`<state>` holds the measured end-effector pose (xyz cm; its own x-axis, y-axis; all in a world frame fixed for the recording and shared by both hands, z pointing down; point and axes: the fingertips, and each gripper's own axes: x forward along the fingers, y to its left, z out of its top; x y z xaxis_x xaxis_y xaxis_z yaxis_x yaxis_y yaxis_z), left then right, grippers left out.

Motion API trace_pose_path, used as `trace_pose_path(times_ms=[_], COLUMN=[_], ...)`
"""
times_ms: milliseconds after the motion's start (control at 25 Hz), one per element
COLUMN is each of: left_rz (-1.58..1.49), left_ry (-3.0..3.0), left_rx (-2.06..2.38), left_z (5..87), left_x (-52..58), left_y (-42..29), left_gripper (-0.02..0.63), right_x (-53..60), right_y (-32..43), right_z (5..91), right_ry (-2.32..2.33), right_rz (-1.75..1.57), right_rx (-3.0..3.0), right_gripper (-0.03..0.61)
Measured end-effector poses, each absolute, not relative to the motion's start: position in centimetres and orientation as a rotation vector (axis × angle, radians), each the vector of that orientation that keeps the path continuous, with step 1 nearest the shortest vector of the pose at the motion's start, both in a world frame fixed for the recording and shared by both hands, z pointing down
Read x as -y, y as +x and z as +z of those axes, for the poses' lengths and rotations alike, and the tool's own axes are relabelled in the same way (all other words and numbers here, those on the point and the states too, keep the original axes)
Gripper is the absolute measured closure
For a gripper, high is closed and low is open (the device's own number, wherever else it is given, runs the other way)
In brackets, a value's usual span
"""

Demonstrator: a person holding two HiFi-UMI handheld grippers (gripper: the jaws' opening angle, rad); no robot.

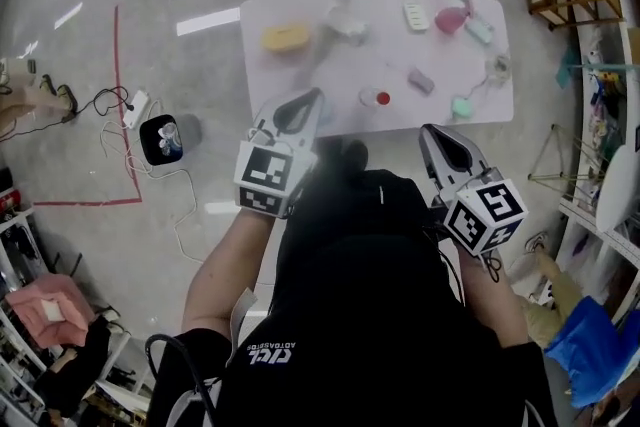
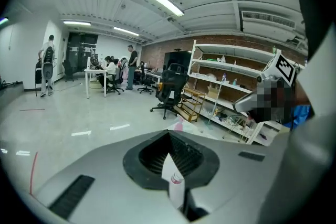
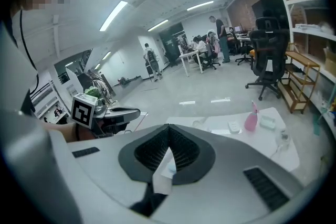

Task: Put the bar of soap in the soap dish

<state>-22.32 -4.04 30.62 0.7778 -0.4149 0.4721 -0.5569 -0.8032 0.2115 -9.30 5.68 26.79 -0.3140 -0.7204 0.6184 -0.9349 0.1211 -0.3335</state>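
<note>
Both tools are up in front of my chest, by the near edge of the counter [image 1: 290, 80]. My left hand-held gripper [image 1: 314, 99] has its jaws pressed together with nothing in them, and its tip hangs over the near edge, toward the left corner. My right hand-held gripper [image 1: 431, 134] is the same deal: jaws together, empty, sitting just short of the near edge on the right side. The two are well apart, one on each side of me.

Now the soap. The head view is pretty blurry, so I can't say for sure which item it is. My best candidate is the yellow block [image 1: 286, 37], lying on its own near the far left corner of the counter. The white ridged dish [image 1: 417, 16] sits along the far edge, right of the middle. A pink spray bottle [image 1: 452, 19] stands just beside it toward the right edge, and a pale green box [image 1: 480, 30] comes next. Those three show up in that same order in the right gripper view. Block and dish are well apart.

Closer to me there's a small purple piece [image 1: 421, 80] right of the middle and a little red-and-white round thing [image 1: 378, 98] by the near edge. A teal lump [image 1: 462, 105] sits toward the near right corner. A red tape line [image 1: 117, 95] runs along the floor off the left edge.
</note>
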Motion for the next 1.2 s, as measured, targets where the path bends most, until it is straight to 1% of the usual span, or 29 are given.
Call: trace_pose_path(times_ms=[280,400,600,920,1200], left_rz=[0.654,0.639,0.649,0.8,0.881], left_ry=[2.605,2.582,2.559,2.453,2.381], left_rx=[0.756,0.746,0.702,0.628,0.609], left_z=[33.1,33.8,35.9,44.1,49.7], left_x=[6.9,7.1,6.5,5.1,3.7], left_y=[-21.6,-21.0,-20.0,-20.1,-20.7], left_gripper=[0.604,0.604,0.604,0.604,0.603], right_x=[-3.1,-2.6,-2.9,-4.7,-5.6], right_y=[-8.8,-7.8,-6.4,-6.2,-7.5], right_z=[29.8,31.2,33.1,38.5,40.3], right_ry=[1.589,1.606,1.645,1.629,1.525], right_rz=[1.075,1.13,1.132,1.198,1.16], right_rx=[2.109,2.102,2.059,1.971,1.955], right_gripper=[0.565,0.565,0.565,0.565,0.565])
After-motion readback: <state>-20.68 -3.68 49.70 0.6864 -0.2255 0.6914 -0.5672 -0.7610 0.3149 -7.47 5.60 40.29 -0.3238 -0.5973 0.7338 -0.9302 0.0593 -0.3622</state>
